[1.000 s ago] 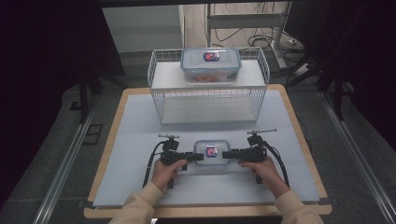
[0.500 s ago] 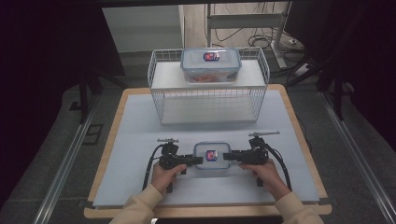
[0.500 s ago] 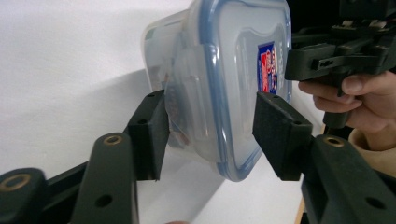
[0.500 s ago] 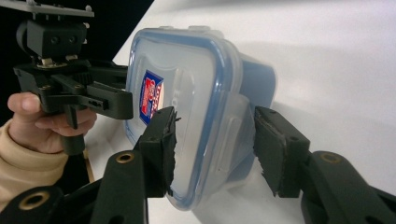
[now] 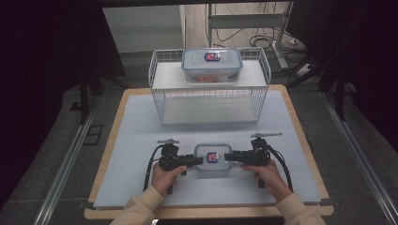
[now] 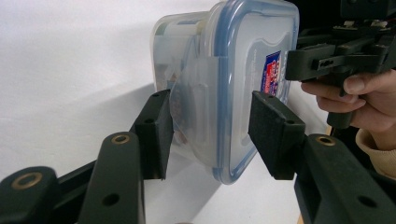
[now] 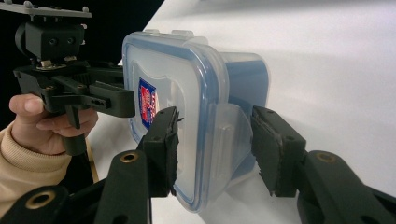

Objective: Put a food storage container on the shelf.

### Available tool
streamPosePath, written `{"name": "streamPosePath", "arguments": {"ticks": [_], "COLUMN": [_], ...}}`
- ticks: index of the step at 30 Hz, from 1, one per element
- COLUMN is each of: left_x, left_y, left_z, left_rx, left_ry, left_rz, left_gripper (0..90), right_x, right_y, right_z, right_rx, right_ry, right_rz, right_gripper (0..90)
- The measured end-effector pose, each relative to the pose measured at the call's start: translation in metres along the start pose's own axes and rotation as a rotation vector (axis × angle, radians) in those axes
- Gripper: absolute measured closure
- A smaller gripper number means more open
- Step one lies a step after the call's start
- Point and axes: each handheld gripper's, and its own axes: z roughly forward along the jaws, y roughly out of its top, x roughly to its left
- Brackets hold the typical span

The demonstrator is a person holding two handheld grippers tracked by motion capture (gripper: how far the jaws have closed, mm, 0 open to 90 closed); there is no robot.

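On the left, our left gripper (image 5: 199, 160) lay level on the mat (image 5: 126, 140), its jaws astride the left end of the box (image 5: 212, 157); they had just been closing, and in the left gripper view one pad (image 6: 156, 126) touched the box wall (image 6: 196, 93) at the side flap while the other pad (image 6: 273, 130) stood just off the lid, so we judged no firm grip yet; the box itself sat on the mat near our edge, between the two grippers, well short of the basket (image 5: 157, 75) where a second box (image 5: 212, 65) rested on the upper shelf; on the right, our right gripper (image 5: 227, 158) mirrored the left, jaws also just closing, pads (image 7: 161, 140) near or barely at the lid and flap (image 7: 229, 135); we took the step in hand to be the two-ended clasp before a lift; the next move called for both pairs to close evenly until the pads pressed, then a level rise with neither end leading, lest the box tip or slip.
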Motion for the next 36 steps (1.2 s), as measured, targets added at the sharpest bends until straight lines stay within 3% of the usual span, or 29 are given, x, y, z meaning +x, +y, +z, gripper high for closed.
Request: {"name": "streamPosePath", "arguments": {"ticks": [17, 24, 31, 36], "left_x": [-0.015, -0.02, -0.022, -0.019], "left_y": [0.006, 0.009, 0.014, 0.018], "left_z": [-0.012, -0.018, -0.02, -0.02], "left_rx": [-0.034, -0.042, -0.045, -0.044], "left_ry": [0.009, 0.014, 0.015, 0.009], "left_rz": [0.066, 0.089, 0.098, 0.081], "left_gripper": [50.9, 50.9, 50.9, 50.9], "right_x": [0.018, 0.024, 0.029, 0.027], "right_y": [0.007, 0.009, 0.013, 0.018], "right_z": [-0.011, -0.014, -0.017, -0.015], "right_rx": [-0.044, -0.06, -0.074, -0.07], "right_ry": [-0.01, -0.01, -0.016, -0.014], "right_rz": [-0.08, -0.091, -0.099, -0.092], "right_gripper": [52.2, 52.1, 52.0, 52.0]}}
